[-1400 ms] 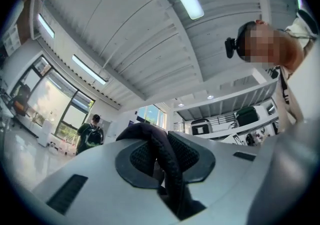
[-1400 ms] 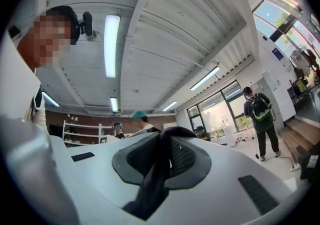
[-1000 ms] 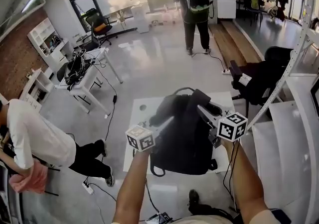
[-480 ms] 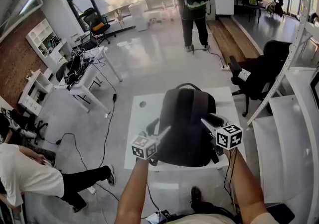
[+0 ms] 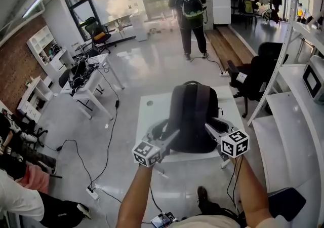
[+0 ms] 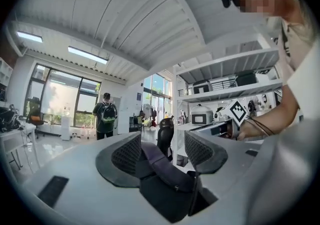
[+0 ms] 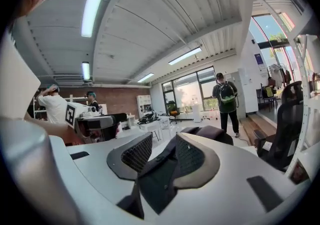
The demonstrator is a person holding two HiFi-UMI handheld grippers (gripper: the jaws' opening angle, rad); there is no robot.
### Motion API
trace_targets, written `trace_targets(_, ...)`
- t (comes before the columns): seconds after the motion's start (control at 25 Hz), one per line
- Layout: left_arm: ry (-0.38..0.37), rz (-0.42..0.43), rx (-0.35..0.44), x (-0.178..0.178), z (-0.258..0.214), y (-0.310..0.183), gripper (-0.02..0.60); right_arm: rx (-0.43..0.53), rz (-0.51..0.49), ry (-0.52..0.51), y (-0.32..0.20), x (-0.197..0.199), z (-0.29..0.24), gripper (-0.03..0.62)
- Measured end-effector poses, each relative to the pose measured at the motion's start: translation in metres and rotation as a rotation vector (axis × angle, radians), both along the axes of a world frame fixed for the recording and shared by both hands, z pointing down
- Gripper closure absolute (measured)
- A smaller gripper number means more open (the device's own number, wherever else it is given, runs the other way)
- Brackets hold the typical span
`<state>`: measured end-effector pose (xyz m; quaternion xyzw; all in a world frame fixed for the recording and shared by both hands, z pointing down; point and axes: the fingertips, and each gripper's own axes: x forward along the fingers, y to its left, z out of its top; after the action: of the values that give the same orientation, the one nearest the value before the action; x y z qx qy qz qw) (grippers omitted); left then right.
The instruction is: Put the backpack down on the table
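The black backpack lies flat on the white table, its top handle pointing away from me. My left gripper is at its near left corner, and my right gripper at its near right corner. In the left gripper view the left gripper stands wide, with a dark shoulder strap lying loose between the pads. In the right gripper view the right gripper has a strap running through its gap, and the pads do not press on it. The backpack's top shows beyond.
A black office chair stands right of the table, beside a white shelving rack. A person wearing a backpack walks away at the far end. A cluttered desk is to the left; cables run over the floor.
The backpack has come down from my grippers' hold onto the table and lies flat. Both grippers have opened and drawn back to its near end. The person at lower left has moved off.
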<state>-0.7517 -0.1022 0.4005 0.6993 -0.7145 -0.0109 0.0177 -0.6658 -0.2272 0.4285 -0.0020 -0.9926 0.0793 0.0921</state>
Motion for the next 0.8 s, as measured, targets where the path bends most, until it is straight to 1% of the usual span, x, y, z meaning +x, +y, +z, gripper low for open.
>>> trace_targets(0.04,-0.017,0.019,0.020,0.014,-0.011,0.010,0.304,0.020,-0.011,-0.022,0.016,0.008,-0.011,0.453)
trace_targets(0.08,-0.035,0.038,0.042,0.027,-0.022,0.021,0.314,0.044,-0.021,-0.043,0.032,0.016,-0.021,0.491)
trace_targets(0.12,-0.053,0.057,0.063,0.041,-0.033,0.032,0.342,0.069,-0.031,-0.060,0.048,0.024,-0.031,0.522)
trace_targets(0.16,-0.070,0.076,0.086,0.055,-0.044,0.045,0.382,0.095,-0.044,-0.075,0.065,0.032,-0.040,0.535)
trace_targets(0.28,-0.111,0.132,0.156,0.097,-0.080,0.082,0.464,0.176,-0.092,-0.116,0.120,0.055,-0.070,0.550)
trace_targets(0.4,-0.145,0.177,0.202,0.135,-0.106,0.113,0.539,0.245,-0.133,-0.157,0.168,0.078,-0.098,0.557)
trace_targets(0.56,-0.176,0.234,0.233,0.180,-0.127,0.149,0.557,0.305,-0.177,-0.204,0.224,0.109,-0.132,0.560)
trace_targets(0.64,-0.198,0.257,0.235,0.201,-0.134,0.164,0.560,0.338,-0.199,-0.216,0.247,0.125,-0.145,0.562)
trace_targets(0.8,-0.213,0.268,0.241,0.231,-0.142,0.188,0.563,0.386,-0.236,-0.215,0.277,0.152,-0.156,0.569)
